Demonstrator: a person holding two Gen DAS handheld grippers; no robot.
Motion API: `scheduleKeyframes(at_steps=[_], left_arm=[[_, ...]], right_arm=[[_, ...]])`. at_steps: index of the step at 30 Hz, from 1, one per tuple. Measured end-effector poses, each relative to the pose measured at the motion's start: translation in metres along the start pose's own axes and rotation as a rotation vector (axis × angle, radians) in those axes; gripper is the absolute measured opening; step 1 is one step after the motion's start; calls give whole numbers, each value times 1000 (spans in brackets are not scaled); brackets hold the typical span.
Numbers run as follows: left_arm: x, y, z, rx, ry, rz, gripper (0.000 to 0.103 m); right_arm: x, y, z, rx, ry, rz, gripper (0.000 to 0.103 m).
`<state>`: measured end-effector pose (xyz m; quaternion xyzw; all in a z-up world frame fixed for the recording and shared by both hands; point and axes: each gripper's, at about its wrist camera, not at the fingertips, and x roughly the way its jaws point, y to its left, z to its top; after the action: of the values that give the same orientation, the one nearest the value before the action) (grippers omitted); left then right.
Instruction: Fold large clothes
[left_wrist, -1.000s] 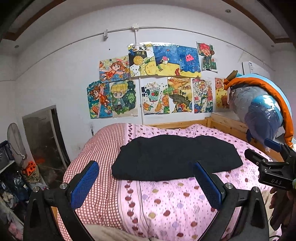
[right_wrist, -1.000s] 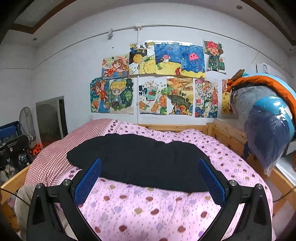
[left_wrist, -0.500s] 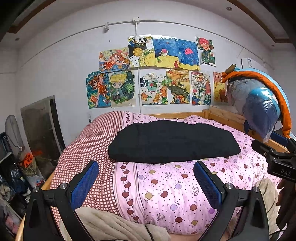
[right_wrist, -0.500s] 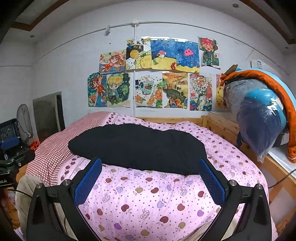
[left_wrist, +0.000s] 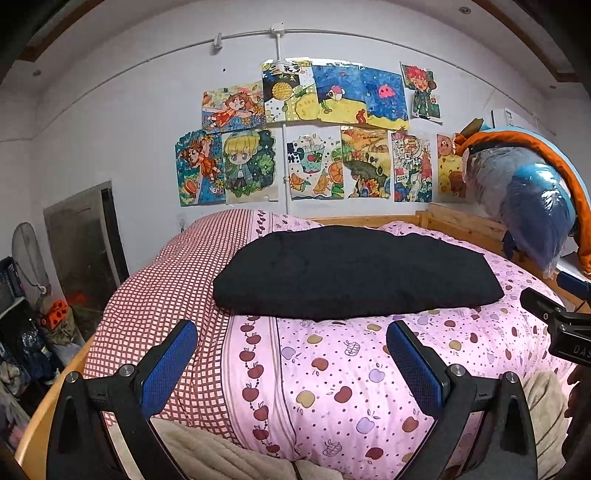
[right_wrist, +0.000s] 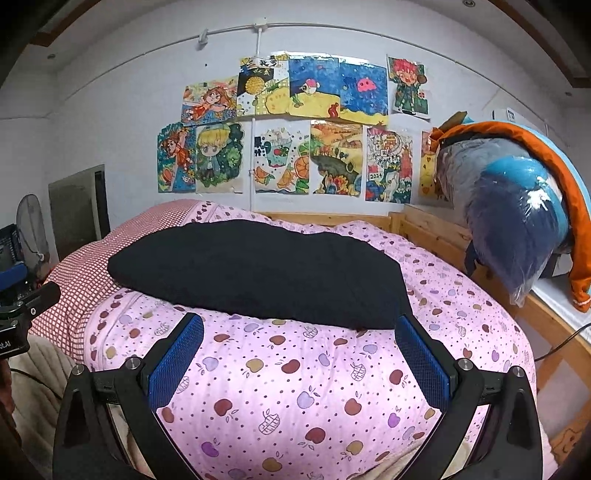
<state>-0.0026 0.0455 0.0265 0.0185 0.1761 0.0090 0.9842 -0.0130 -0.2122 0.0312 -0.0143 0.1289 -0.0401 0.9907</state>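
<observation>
A black garment (left_wrist: 351, 273) lies folded into a flat oblong on the pink apple-print quilt (left_wrist: 332, 376); it also shows in the right wrist view (right_wrist: 258, 273). My left gripper (left_wrist: 291, 354) is open and empty, held above the quilt's near edge, short of the garment. My right gripper (right_wrist: 299, 350) is open and empty, also short of the garment's near edge. The right gripper's body shows at the right edge of the left wrist view (left_wrist: 561, 321). The left gripper's body shows at the left edge of the right wrist view (right_wrist: 22, 310).
A red-checked part of the quilt (left_wrist: 166, 280) lies left. A wooden bed rail (right_wrist: 443, 232) runs right, with bagged bedding and an orange jacket (right_wrist: 517, 199) piled above it. Drawings (left_wrist: 314, 136) cover the back wall. A fan (left_wrist: 27, 254) and clutter stand at left.
Both grippers pulled back from the garment and tilted down slightly; more of the quilt's near edge shows. The garment has not moved.
</observation>
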Motion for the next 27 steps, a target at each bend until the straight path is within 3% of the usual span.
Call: scheduleKeyframes(at_steps=[9, 27], left_arm=[[20, -3, -14, 11, 21, 0, 103], [19, -11, -24, 19, 29, -10, 103]], right_arm=[[14, 1, -23, 27, -2, 25, 102], [31, 7, -36, 38, 50, 39, 102]])
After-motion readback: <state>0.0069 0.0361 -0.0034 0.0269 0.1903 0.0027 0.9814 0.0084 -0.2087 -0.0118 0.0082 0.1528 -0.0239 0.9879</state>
